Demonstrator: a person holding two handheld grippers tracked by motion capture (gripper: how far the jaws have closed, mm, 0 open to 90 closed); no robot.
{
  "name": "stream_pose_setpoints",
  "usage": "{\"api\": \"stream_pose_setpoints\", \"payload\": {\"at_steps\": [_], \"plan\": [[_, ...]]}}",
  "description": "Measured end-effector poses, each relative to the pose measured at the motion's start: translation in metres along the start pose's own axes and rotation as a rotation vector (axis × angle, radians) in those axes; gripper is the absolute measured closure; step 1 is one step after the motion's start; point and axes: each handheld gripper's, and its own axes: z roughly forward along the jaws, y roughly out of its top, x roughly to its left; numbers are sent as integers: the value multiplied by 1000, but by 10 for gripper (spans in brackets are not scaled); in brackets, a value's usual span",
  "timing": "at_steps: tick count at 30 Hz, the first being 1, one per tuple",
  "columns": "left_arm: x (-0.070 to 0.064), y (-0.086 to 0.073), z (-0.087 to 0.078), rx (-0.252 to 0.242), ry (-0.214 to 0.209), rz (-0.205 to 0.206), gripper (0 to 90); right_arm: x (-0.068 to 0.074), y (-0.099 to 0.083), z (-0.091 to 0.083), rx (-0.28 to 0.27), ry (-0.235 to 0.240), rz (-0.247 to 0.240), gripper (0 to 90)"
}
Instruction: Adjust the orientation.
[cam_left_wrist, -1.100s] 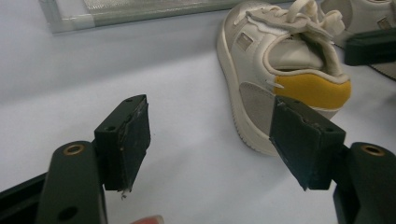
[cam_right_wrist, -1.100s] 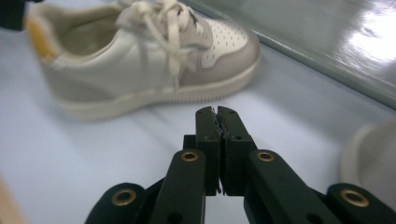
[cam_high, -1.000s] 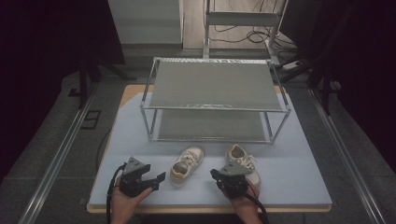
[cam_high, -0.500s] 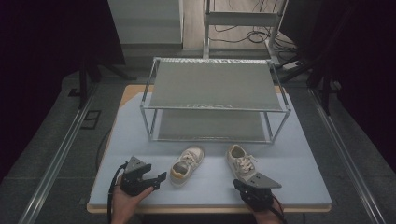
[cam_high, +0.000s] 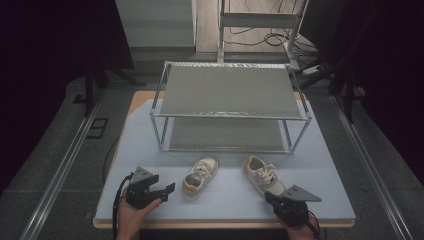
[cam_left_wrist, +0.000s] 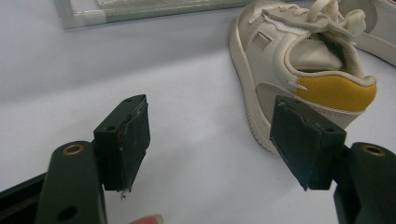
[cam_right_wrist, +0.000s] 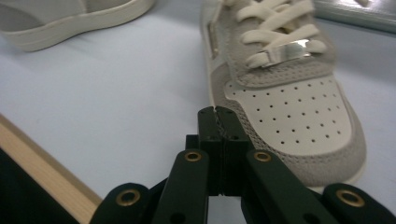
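Two small cream sneakers lie on the pale blue mat in front of a metal rack. The left sneaker (cam_high: 200, 175) has a yellow heel (cam_left_wrist: 334, 91) that faces my left gripper (cam_high: 167, 190). That gripper (cam_left_wrist: 217, 112) is open and holds nothing, and its right jaw sits just short of the heel. The right sneaker (cam_high: 262, 176) points its perforated toe (cam_right_wrist: 289, 93) at my right gripper (cam_high: 272, 197). My right gripper (cam_right_wrist: 217, 116) is shut on nothing, with its tips next to the toe's left side.
A two-level metal rack (cam_high: 230, 107) with grey shelves stands across the middle of the table, behind the shoes. The wooden table edge (cam_right_wrist: 42, 158) runs close beside my right gripper. Bare mat (cam_high: 230, 197) lies between the two grippers.
My right gripper has drawn back from over the right sneaker, moving right and toward the table's front edge. The left gripper and both sneakers have stayed put.
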Motion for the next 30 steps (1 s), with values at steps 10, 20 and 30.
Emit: {"api": "stream_pose_setpoints", "payload": {"at_steps": [10, 20, 30], "plan": [[2, -1, 1, 5, 6, 3, 284, -19, -2, -5, -8, -22, 36, 893], [6, 0, -2, -2, 10, -5, 285, -33, -4, -9, -18, -52, 78, 893], [9, 1, -4, -10, 11, -11, 285, -41, 0, -8, -10, -102, 92, 893]]}}
